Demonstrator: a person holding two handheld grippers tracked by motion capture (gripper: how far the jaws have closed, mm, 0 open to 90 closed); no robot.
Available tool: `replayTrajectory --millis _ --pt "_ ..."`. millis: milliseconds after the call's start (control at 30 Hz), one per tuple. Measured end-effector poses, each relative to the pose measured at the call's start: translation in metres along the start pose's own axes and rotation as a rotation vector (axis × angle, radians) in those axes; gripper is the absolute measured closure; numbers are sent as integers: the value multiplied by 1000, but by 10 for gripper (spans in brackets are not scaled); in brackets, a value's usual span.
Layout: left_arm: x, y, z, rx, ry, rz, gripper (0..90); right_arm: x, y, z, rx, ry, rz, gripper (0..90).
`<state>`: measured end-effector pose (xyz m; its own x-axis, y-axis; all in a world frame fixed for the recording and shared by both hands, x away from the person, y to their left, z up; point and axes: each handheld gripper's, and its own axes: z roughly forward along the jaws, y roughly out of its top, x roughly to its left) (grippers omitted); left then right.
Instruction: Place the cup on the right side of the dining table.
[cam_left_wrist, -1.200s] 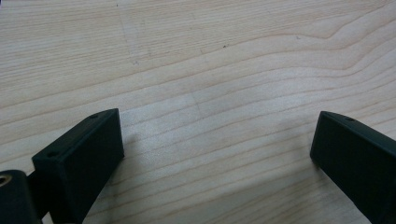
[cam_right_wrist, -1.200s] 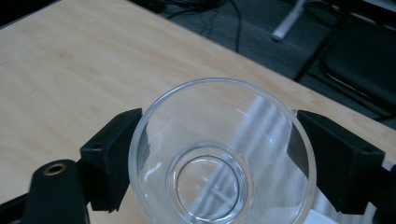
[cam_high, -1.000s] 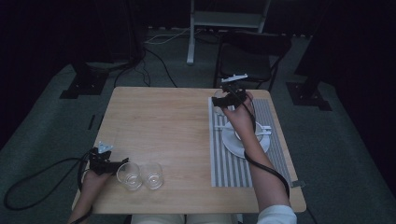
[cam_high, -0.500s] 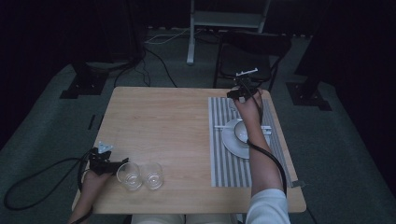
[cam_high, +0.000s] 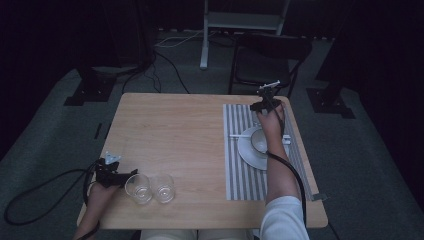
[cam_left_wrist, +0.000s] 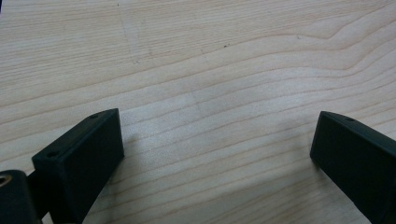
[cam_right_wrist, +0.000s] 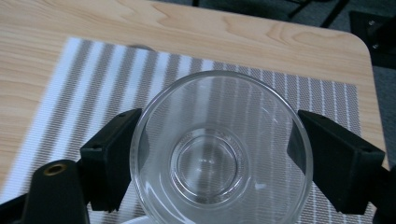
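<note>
Right hand-held gripper (cam_right_wrist: 212, 154) is clamping a clear drinking glass (cam_right_wrist: 219, 154) by its walls over the striped placemat (cam_right_wrist: 93, 79) at far right; rigid, slick, breakable; left hand-held gripper (cam_left_wrist: 219, 158) is sitting with jaws apart.

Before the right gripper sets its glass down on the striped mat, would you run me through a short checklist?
1. Glass sits between the right gripper jaws, one on each side: ok.
2. Glass upright, mouth up: ok.
3. Striped mat bare below and ahead of the glass: ok.
4. Clearance from the saucer and cup: cannot tell.
5. Left gripper open over bare table, away from the mat: ok.
</note>
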<state>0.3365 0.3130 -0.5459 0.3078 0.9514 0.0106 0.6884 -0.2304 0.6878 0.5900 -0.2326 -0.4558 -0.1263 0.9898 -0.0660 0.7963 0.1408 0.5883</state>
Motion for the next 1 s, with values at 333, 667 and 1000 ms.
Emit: replayTrajectory --millis 333,667,1000 --pt "0 0 0 -1 1 -1 31 -13 -6 12 20 13 38 174" --pt "0 0 0 0 2 -1 31 -17 -6 4 37 44 37 171" --pt "0 0 0 0 2 -1 31 -8 -7 -16 -16 28 -13 171"
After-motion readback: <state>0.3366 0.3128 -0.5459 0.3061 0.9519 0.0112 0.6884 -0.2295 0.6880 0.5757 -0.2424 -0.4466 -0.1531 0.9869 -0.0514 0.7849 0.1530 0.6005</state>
